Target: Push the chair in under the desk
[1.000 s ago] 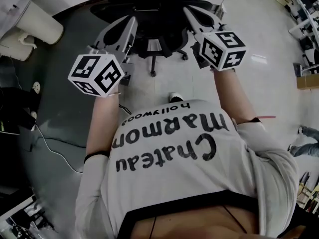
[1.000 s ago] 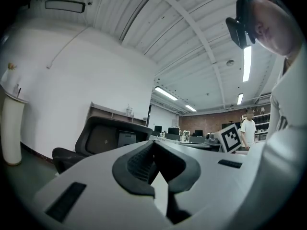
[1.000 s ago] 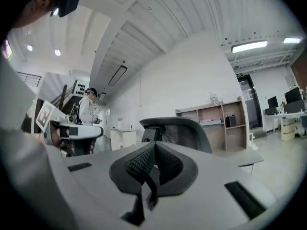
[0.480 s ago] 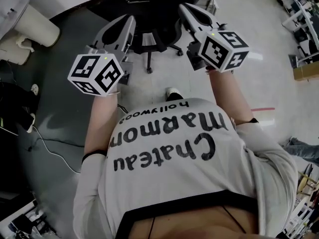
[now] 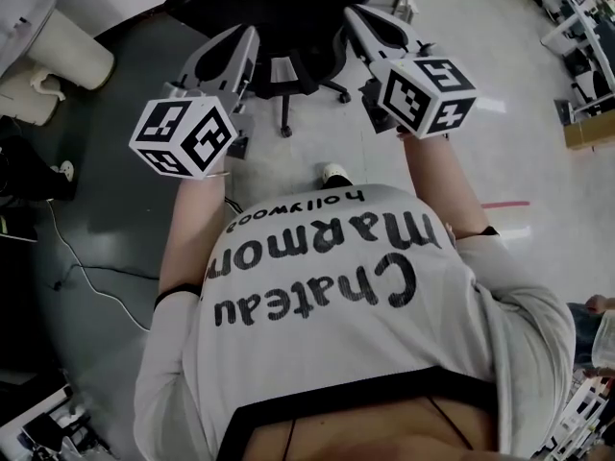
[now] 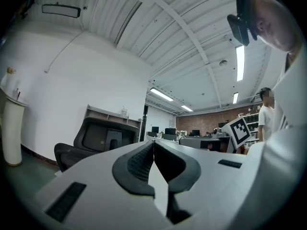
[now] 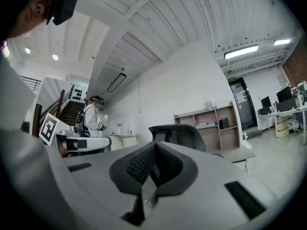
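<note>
A black office chair point(image 5: 279, 8) stands on its wheeled base at the top middle of the head view. My left gripper point(image 5: 252, 33) reaches level toward the chair's left side and my right gripper point(image 5: 350, 13) toward its right side. Both are shut with nothing between the jaws. Whether the tips touch the chair I cannot tell. The left gripper view has the shut left gripper point(image 6: 153, 143) with the chair point(image 6: 93, 138) beyond it on the left. Past the shut right gripper point(image 7: 154, 145), the right gripper view takes in the chair back point(image 7: 180, 131) and a pale desk top point(image 7: 240, 155).
A white cylindrical bin point(image 5: 72, 41) stands at the upper left beside a dark floor patch with cables point(image 5: 86, 277). A cardboard box point(image 5: 588, 133) sits at the right edge. Another person point(image 7: 91, 116) and open shelves point(image 7: 211, 123) appear in the right gripper view.
Both grippers have moved forward with the person, and the chair has slid a little toward the top of the head view. The jaws stay shut.
</note>
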`<state>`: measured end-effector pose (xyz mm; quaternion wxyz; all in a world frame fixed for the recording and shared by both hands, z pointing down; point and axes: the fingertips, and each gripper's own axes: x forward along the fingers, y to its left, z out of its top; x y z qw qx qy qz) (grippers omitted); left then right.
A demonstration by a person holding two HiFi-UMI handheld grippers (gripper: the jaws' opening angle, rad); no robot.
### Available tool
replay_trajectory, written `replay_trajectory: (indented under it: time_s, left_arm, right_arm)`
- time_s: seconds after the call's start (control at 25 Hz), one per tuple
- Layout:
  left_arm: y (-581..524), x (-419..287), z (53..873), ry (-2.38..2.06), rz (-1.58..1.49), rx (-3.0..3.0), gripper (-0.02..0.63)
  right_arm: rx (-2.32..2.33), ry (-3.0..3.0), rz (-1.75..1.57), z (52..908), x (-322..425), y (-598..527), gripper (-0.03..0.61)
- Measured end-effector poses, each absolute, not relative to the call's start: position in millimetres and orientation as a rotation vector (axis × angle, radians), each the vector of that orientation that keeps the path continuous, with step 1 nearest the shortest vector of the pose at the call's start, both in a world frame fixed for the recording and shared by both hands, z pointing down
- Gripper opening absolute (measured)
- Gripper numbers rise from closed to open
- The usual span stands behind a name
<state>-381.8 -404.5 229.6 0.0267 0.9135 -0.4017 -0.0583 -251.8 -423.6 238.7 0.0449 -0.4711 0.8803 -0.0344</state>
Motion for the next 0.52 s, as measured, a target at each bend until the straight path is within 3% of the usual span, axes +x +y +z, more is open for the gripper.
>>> replay_trajectory:
  time_s: [0.52]
  left_arm:
    - [-406.6,-391.7,236.0,-1.251,-0.183,2.799,0.018]
  right_arm:
    - [-1.503,2.71,-0.077,244.6,-253.6,-425.8,0.008]
